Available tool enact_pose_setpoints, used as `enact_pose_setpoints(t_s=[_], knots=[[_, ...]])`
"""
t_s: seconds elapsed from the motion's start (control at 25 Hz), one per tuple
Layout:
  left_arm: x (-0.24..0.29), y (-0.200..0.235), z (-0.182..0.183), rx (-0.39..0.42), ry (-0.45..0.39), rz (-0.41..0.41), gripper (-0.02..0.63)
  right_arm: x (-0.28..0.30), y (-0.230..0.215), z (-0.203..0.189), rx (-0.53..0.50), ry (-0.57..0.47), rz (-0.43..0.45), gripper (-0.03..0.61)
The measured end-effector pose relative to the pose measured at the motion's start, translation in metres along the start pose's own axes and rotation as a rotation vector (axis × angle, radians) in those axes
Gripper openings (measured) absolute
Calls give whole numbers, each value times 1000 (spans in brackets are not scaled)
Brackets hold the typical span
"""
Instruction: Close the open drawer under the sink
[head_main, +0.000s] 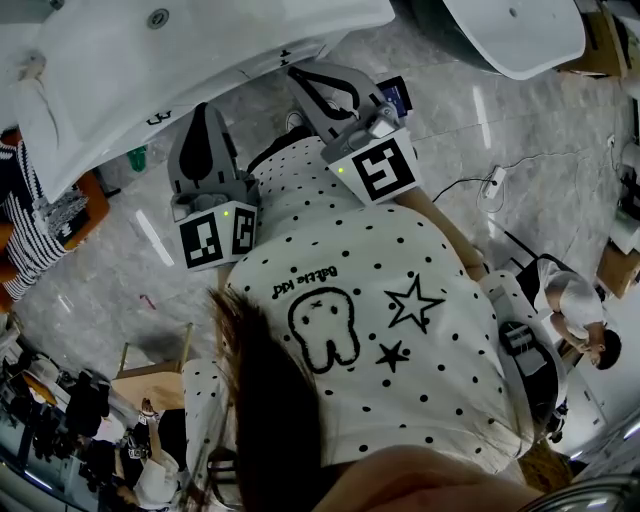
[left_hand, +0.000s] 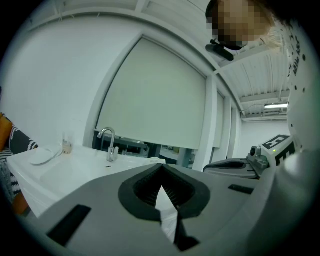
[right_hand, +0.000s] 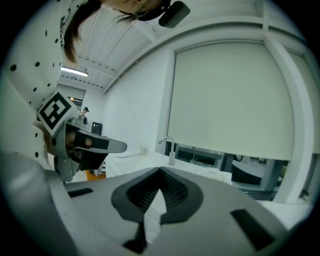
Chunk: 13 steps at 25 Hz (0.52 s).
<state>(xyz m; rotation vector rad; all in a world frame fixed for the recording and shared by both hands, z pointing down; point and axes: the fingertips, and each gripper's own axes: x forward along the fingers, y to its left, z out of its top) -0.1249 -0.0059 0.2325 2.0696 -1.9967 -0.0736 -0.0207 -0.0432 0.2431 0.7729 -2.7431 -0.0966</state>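
Note:
The white sink counter (head_main: 120, 90) runs across the top left of the head view, and its chrome faucet (left_hand: 107, 142) (right_hand: 170, 148) shows in both gripper views. No view shows the drawer under it. My left gripper (head_main: 205, 110) (left_hand: 161, 167) is held near the counter's front edge, jaws shut with nothing between them. My right gripper (head_main: 297, 73) (right_hand: 160, 170) is beside it, a little further right, also shut and empty. Both point roughly level toward the counter. Each gripper appears in the other's view: the right gripper (left_hand: 250, 162) and the left gripper (right_hand: 85, 145).
A person's dotted white shirt (head_main: 400, 330) fills the lower head view. A striped cloth (head_main: 20, 220) hangs at the left by an orange thing. Another white basin (head_main: 520, 30) is at the top right. A cable and power strip (head_main: 492, 180) lie on the marble floor. Another person (head_main: 580, 320) is at the right.

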Motion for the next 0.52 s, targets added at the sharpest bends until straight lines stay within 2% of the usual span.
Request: enact_pose_setpoints(t_s=[0.32,0.52], knots=[[5,-5,10,7,-46,-16,5,0,0,-1,3,-2,-3,12],[5,-6,9,8,-40,-16,5,-1,-2,0,2,-7,-9,12]])
